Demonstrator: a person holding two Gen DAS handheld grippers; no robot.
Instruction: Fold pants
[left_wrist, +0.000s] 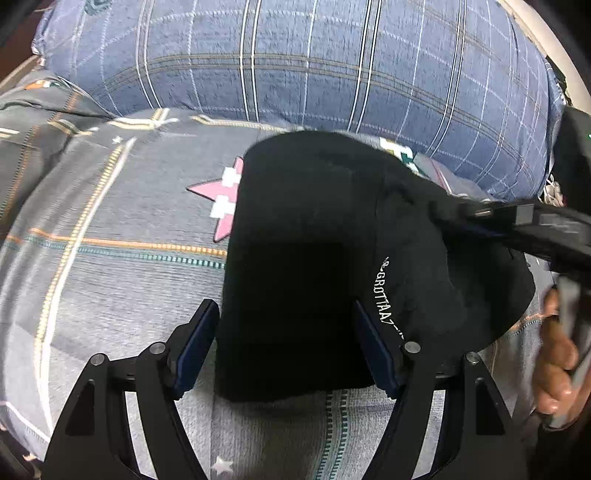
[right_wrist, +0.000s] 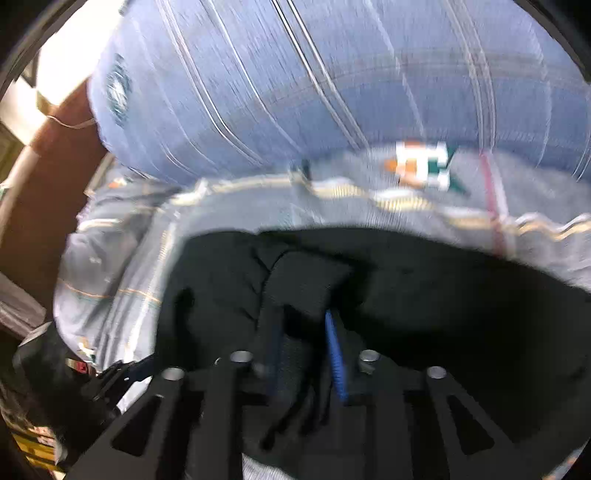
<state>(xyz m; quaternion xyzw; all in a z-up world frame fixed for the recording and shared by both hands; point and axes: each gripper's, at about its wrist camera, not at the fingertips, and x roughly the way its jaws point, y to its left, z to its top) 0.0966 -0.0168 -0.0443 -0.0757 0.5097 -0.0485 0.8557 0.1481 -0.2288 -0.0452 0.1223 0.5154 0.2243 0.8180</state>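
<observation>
Patterned bedsheet (left_wrist: 110, 221), plaid pillow (left_wrist: 295, 62) behind; left gripper (left_wrist: 288, 332) spread astride black pants (left_wrist: 314, 240); right gripper (right_wrist: 306, 325) pinching pants.

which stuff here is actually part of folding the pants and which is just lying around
Part of the job:
- black pants, folded bundle on the bed
- left gripper, open around the bundle's near end
- right gripper, closed on a pinch of the black cloth

Just there:
- blue plaid pillow behind the pants
- grey patterned bedsheet underneath
- pink star print on the sheet
</observation>
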